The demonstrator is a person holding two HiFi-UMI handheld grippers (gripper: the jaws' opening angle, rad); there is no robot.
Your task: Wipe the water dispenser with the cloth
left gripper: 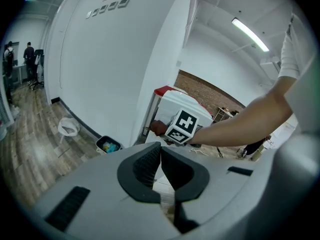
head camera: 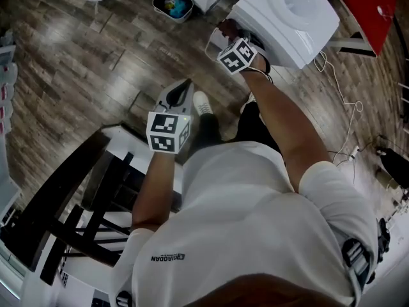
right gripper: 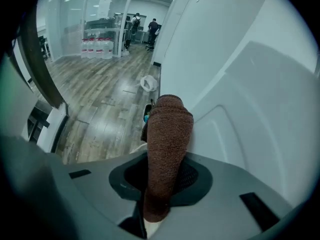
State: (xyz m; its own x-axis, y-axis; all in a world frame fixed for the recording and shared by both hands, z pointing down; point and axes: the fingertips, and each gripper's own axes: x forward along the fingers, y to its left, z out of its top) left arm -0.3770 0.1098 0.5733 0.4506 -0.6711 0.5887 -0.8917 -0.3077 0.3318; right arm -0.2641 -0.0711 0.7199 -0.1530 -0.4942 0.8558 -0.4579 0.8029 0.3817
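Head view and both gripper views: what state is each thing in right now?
Water dispenser: upright, no bottle on top.
Cloth: clamped, at the dispenser's side.
Right claw: shut on the cloth.
Left claw: shut, empty.
Bin: open, litter inside.

Cool light from ceiling strip (left gripper: 248, 32); gripper views fisheye, black vignetted corners; head view dimmer.

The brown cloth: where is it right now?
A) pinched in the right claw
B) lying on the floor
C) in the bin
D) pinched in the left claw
A: the right gripper view shows the brown cloth pinched in the right claw, beside the white water dispenser; the left claw is shut on nothing.
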